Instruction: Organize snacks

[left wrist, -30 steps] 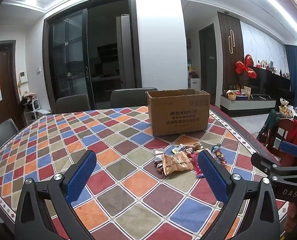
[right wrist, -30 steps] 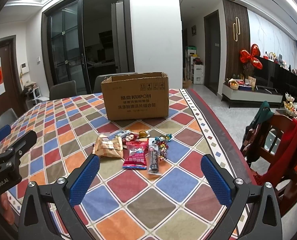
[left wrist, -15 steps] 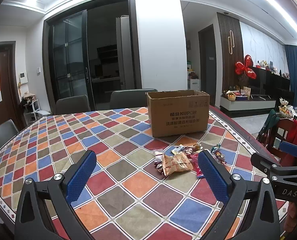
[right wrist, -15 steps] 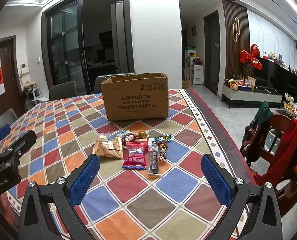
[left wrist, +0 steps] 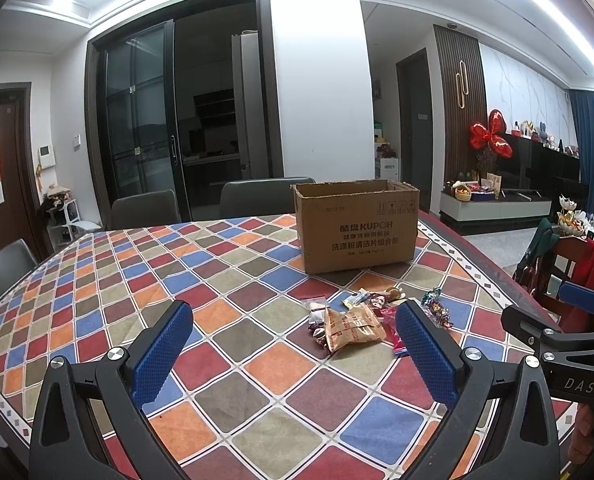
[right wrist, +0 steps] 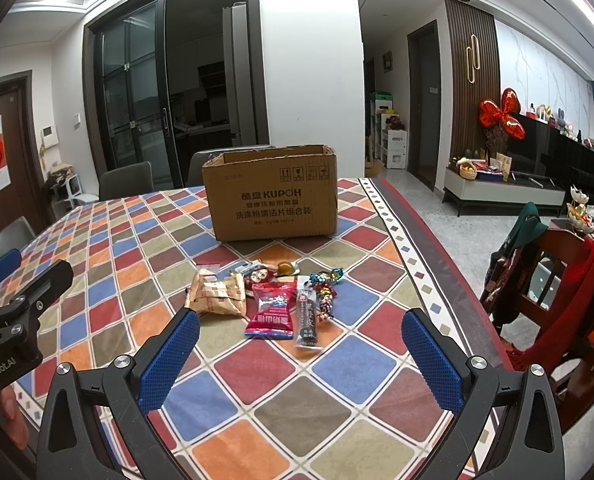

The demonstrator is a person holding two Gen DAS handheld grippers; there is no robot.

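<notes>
A dining room opens behind the scene, with dark glass doors and grey chairs along the far side of a table [right wrist: 377, 360] covered in a cloth of coloured diamonds. An open cardboard box [right wrist: 271, 196] stands upright on the table at 12 o'clock in the right wrist view; its inside cannot be seen from this angle.

The snacks lie loose on the cloth just in front of the box, bunched together and apart from it. From the right wrist view they read as a tan packet [right wrist: 217, 294] at 11 o'clock, a red packet [right wrist: 272, 310] touching it on the right, a dark stick packet [right wrist: 307, 320] beside that, and a cluster of foil-wrapped candies [right wrist: 325, 292] at 1 o'clock, with a few small pieces nearer the box.

The right gripper [right wrist: 299, 354] hovers above the near edge of the table, jaws spread wide and empty, the pile straight ahead of it. The left gripper [left wrist: 295, 350] is likewise spread and holds nothing; in its view the tan packet [left wrist: 351, 326] sits toward 1 o'clock.

As a judgement, the task appears to stand at its very start: no snack is gripped, and all visible pieces are outside the box. What seems left is every pick and placement, presumably into the box.
</notes>
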